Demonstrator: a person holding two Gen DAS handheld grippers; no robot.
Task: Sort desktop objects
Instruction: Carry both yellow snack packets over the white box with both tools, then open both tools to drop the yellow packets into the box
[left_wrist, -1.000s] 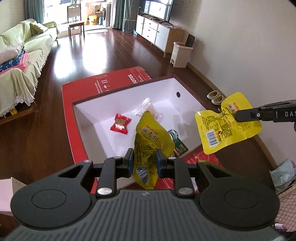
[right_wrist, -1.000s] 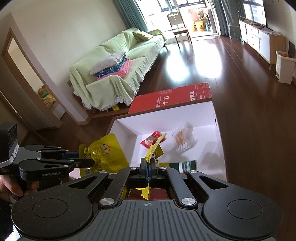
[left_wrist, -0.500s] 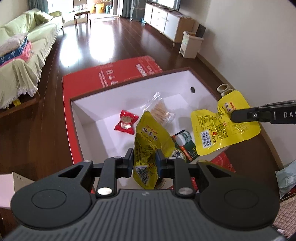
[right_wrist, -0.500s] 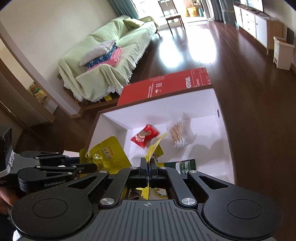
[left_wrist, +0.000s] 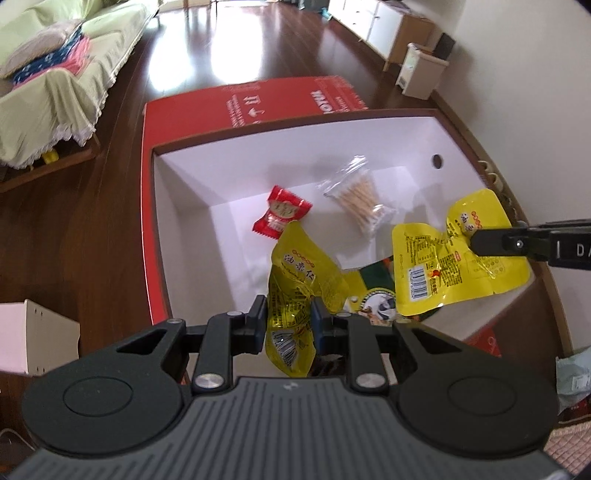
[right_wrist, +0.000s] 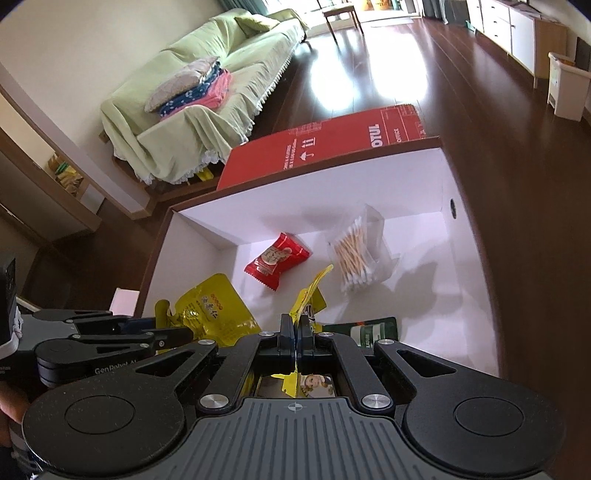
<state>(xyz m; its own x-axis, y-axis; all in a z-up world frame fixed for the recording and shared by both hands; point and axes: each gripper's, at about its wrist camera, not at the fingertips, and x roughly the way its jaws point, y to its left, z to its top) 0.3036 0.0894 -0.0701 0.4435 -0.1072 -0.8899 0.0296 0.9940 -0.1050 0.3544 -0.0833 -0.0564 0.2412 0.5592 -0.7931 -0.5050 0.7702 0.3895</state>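
My left gripper (left_wrist: 289, 314) is shut on a yellow snack pouch (left_wrist: 301, 275) and holds it above the near edge of the open white-lined red box (left_wrist: 184, 192). At the right of the left wrist view, my right gripper (left_wrist: 476, 242) is shut on a second yellow snack pouch (left_wrist: 439, 269) over the box's near right part. In the right wrist view this pouch (right_wrist: 310, 295) shows edge-on between the closed fingers (right_wrist: 295, 328), and the left gripper (right_wrist: 162, 330) with its pouch (right_wrist: 210, 314) is at the lower left.
Inside the box lie a red snack packet (left_wrist: 281, 216), a clear bag of cotton swabs (left_wrist: 360, 194) and a green packet (right_wrist: 373, 330). A white box (left_wrist: 33, 336) stands at the left. Sofa (right_wrist: 207, 92), white cabinet (left_wrist: 384, 26) and bin (left_wrist: 421, 70) stand around the wooden floor.
Both grippers have moved forward and lower over the box while keeping hold of their yellow pouches. The box contents have not moved.
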